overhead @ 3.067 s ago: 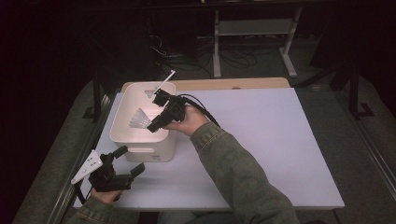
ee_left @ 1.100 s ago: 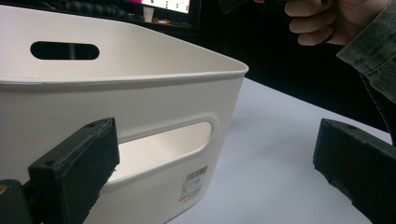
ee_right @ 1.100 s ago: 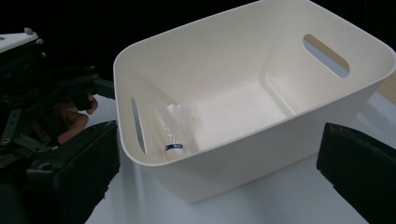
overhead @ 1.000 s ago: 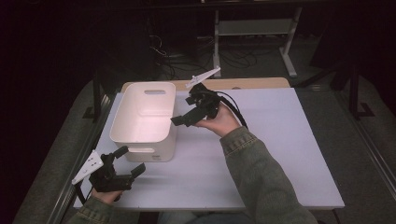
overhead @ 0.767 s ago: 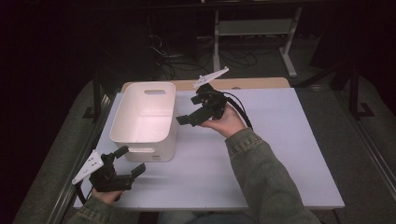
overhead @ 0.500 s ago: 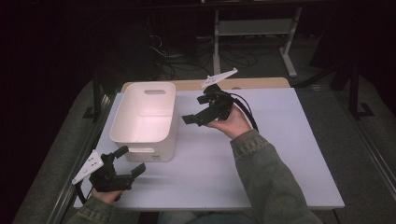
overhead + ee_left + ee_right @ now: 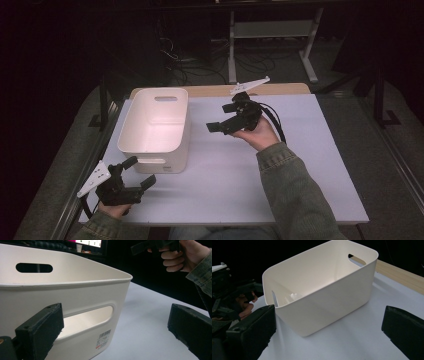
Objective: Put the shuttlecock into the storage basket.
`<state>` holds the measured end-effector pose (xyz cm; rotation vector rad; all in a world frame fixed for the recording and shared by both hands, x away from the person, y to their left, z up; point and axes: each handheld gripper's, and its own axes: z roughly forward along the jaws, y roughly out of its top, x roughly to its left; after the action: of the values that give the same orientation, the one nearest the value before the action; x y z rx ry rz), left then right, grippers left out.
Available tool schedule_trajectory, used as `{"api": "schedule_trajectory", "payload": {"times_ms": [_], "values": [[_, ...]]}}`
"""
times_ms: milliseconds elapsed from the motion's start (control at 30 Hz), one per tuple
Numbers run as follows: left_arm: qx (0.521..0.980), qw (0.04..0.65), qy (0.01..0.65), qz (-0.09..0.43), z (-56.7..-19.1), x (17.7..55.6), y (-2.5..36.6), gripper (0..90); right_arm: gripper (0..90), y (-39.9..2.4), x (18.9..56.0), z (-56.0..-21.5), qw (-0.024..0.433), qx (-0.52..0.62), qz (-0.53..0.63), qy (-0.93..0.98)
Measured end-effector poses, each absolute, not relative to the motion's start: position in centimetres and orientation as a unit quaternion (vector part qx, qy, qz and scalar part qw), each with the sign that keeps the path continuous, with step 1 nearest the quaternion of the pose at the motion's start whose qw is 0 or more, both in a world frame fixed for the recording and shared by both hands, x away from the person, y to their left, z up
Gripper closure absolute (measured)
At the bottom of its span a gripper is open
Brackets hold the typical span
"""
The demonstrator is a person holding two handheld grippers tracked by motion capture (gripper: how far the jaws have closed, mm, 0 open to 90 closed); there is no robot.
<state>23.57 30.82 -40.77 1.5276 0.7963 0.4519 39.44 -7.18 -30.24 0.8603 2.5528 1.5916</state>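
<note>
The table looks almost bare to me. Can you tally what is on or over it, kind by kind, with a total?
White plastic bins with handle slots: 1, the bin
Hand-held black grippers, jaws open: 2, the left gripper and the right gripper
Small clear item inside the bin, too faint to name: 1, the clear item
Total: 4

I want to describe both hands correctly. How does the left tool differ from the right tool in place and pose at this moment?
The left tool sits low at the table's near left corner, just before the white bin; the right tool is held raised over the table to the bin's right. The left tool points toward the bin's near end wall, the right tool toward its long side. Both stand open and hold nothing.
</note>
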Motion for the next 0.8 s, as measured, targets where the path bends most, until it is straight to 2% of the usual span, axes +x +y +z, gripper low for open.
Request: {"api": "schedule_trajectory", "payload": {"times_ms": [800], "values": [[0.669, 0.625, 0.350, 0.198, -40.7, 23.5, 30.8, 0.0, 0.0, -10.7, 38.8, -32.2, 0.013, 0.300, 0.504, 0.810]]}}
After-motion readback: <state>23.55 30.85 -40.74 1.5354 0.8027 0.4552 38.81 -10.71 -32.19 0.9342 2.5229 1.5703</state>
